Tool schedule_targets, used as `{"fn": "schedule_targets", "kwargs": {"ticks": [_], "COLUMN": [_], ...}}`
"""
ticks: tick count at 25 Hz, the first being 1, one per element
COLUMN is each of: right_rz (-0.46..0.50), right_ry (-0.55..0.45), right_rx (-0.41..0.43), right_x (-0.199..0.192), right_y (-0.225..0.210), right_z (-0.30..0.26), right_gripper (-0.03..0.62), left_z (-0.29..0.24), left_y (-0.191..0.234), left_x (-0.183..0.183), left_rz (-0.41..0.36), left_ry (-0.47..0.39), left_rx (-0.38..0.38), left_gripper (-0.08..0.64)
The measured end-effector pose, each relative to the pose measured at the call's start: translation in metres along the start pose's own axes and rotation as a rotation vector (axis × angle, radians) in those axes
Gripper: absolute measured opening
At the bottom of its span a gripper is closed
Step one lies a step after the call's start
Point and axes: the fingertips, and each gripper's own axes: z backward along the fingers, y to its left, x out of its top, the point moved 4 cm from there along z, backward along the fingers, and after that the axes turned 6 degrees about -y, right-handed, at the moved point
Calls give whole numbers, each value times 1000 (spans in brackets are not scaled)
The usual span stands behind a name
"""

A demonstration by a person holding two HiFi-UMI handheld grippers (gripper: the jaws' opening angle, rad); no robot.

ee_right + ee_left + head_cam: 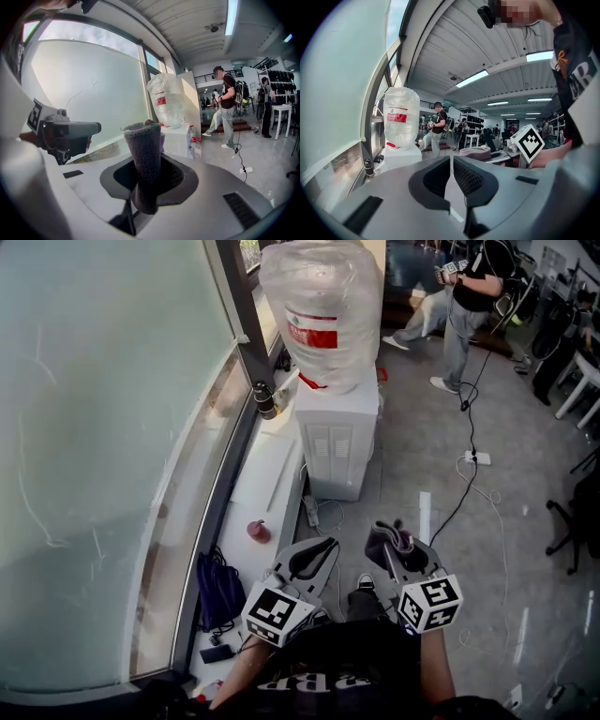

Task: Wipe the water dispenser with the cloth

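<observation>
While the water dispenser (337,437) stands well ahead beside the window (103,427), the right hand-held gripper (392,542) pinches the cloth (146,159) bunched upright. It looks soft, light and floppy, so a mid-bundle grip suits. The left hand-held gripper (451,165) is closed and empty.

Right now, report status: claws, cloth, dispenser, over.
Right claw shut on cloth. Left claw shut, empty. Water dispenser ahead, untouched. Power strip on floor beside it.

A frosted window (94,427) runs along a white ledge (267,474) beside grey floor (422,465), under ceiling strip lights (471,78)
</observation>
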Motion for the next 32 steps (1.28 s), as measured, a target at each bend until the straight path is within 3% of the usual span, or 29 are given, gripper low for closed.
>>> {"fn": "schedule_targets", "kwargs": {"ticks": [9, 32], "right_rz": [-3, 36], "right_ry": [-18, 1], "right_rx": [-6, -2], "right_x": [-3, -6], "right_y": [17, 38], "right_z": [23, 20], "right_gripper": [101, 100], "left_z": [20, 49], "left_y": [-25, -13], "left_x": [-9, -8], "left_rz": [-6, 21], "left_ry": [-10, -37], "left_rx": [-46, -31], "left_gripper": [31, 31]}}
